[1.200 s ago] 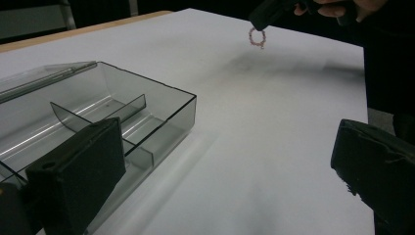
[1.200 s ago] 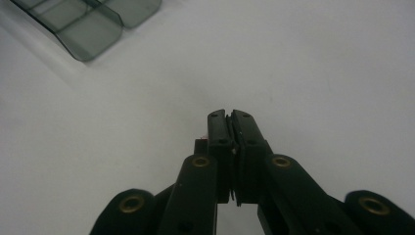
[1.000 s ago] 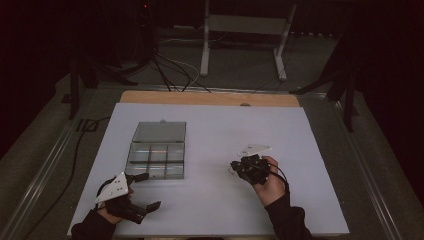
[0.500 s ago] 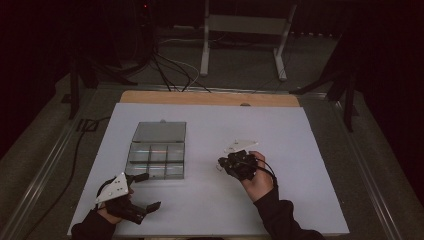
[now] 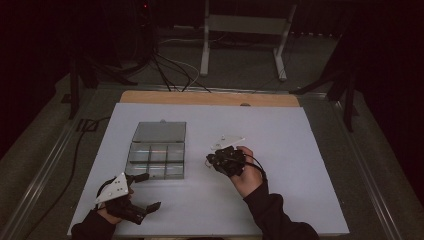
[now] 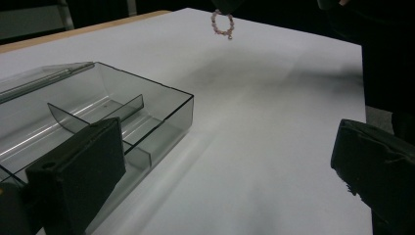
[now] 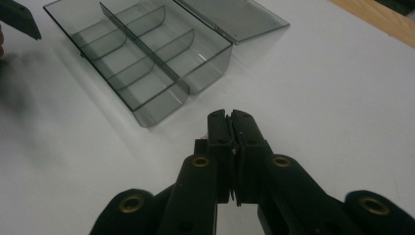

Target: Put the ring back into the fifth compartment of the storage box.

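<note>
Right gripper (image 5: 214,161) above white table (image 5: 300,150), dark room.

The left gripper (image 5: 146,191) sat low at the near left, jaws spread wide, held in the person's left hand (image 5: 112,212). The right gripper (image 5: 210,161), jaws pressed together, pointed leftward from the right hand (image 5: 246,175)

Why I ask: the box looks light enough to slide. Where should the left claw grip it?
Probably the near wall of the box, from the person's side: it is thin, upright and open on top, so one jaw can go inside. The lid lies flat behind, and the open left claw sits beside that wall.
</note>
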Demonstrator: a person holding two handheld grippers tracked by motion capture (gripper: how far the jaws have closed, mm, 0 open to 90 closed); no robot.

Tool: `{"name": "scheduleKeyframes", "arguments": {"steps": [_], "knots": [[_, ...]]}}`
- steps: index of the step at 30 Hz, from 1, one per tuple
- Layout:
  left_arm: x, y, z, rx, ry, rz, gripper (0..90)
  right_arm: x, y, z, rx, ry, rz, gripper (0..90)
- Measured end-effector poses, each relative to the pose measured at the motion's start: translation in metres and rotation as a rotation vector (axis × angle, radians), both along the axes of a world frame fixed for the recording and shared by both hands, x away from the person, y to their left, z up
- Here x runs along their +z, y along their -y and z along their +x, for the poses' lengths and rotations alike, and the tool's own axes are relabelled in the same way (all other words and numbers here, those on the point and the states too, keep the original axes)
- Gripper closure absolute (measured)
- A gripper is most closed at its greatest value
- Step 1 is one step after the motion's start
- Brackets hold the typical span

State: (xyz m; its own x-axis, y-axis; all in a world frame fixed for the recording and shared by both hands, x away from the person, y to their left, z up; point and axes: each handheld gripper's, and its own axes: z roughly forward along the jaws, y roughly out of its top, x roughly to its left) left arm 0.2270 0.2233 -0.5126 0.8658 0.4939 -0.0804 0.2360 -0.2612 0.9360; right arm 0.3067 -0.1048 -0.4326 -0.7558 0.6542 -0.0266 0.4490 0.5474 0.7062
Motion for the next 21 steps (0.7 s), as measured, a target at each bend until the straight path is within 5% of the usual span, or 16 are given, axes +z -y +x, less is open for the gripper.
{"name": "scheduleKeyframes", "arguments": {"steps": [21], "knots": [[0.0, 0.0, 0.0, -0.004, 0.002, -0.003, 1.0, 0.012, -0.037, 0.01, 0.06, 0.021, 0.01, 87.5]]}}
